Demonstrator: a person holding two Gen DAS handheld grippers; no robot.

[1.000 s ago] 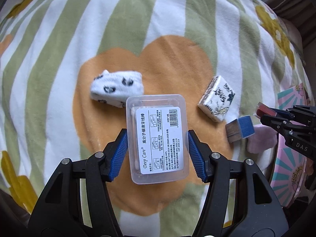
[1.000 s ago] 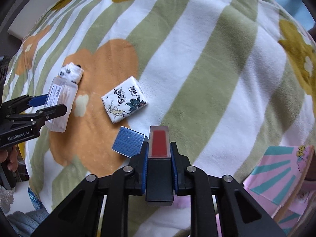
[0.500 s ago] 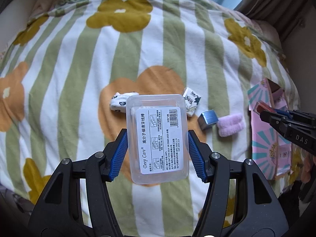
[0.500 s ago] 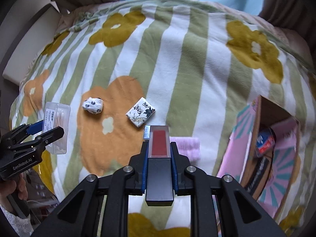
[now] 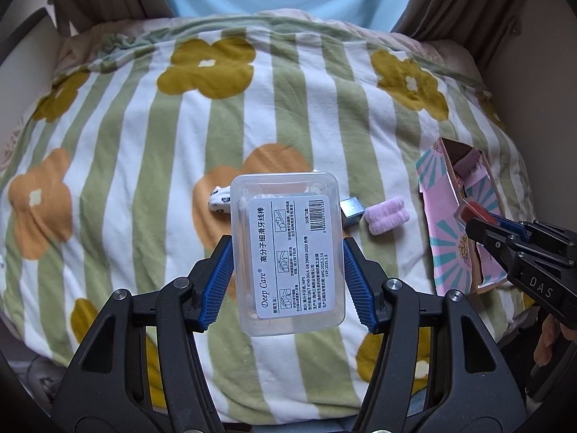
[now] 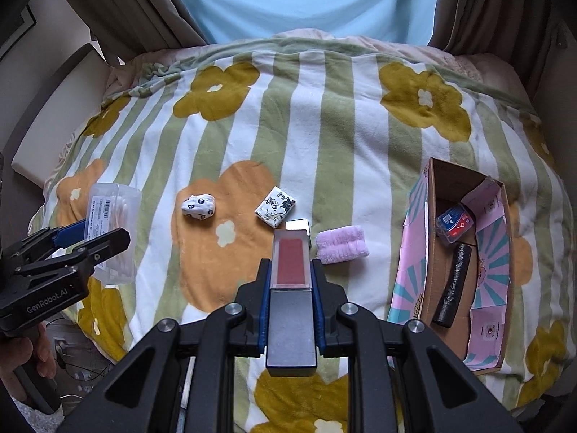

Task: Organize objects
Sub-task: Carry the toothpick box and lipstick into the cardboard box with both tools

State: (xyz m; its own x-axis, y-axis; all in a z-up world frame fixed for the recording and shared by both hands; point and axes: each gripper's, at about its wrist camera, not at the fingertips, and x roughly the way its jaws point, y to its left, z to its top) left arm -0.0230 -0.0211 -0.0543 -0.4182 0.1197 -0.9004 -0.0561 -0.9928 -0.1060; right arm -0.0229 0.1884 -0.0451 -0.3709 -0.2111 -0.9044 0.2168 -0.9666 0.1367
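Observation:
My left gripper [image 5: 286,281] is shut on a clear plastic floss-pick box [image 5: 288,252] with a white label, held high above the striped flower blanket [image 5: 144,137]. It also shows at the left of the right wrist view [image 6: 108,227]. My right gripper [image 6: 291,281] is shut on a slim grey case with a red top [image 6: 290,288], held above the bed. An open pink cardboard box [image 6: 414,238] lies at the right, holding a black roll [image 6: 452,296] and a small blue-red packet [image 6: 454,222].
On the blanket lie a rolled white patterned sock [image 6: 198,206], a floral tissue pack [image 6: 276,205], a small silver-blue box [image 5: 351,208] and a pink folded cloth [image 6: 342,244]. Brown curtains [image 6: 137,3] and a pale blue backdrop stand behind the bed.
Both grippers have risen and pulled back from the blanket with their objects held. The items on the bed look smaller, and the pink box with its contents has come into view.

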